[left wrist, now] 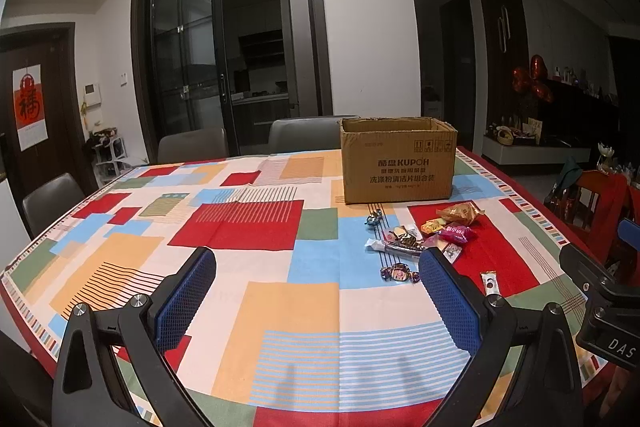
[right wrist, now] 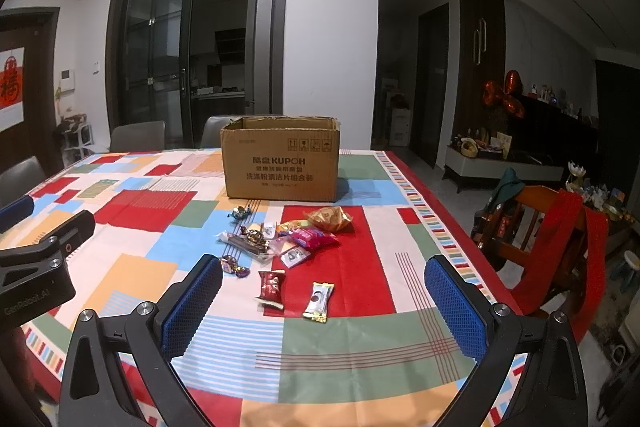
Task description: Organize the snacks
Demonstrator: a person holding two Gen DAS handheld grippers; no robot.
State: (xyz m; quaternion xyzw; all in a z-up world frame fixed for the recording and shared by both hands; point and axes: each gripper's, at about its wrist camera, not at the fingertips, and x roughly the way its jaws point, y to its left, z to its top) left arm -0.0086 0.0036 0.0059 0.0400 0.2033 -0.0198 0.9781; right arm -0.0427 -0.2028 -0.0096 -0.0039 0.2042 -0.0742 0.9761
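1. Left wrist: left tool [left wrist: 318, 269] jaws apart, empty, above the surface [left wrist: 280, 307]. Snacks [left wrist: 424, 239] lie right of it, box [left wrist: 398, 159] behind. Take the nearest candy [left wrist: 399, 273] first, pinching across its body.
2. Right wrist: right tool [right wrist: 323, 277] jaws apart, empty. 2 packets [right wrist: 296, 293] closest; right edge [right wrist: 452, 239] near, clear lane to the box [right wrist: 280, 159].

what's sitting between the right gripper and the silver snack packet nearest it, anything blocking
Nothing visible. The right gripper is open, and the silver snack packet lies flat on the tablecloth ahead of its fingers. The dark red packet lies just left, apart from it.
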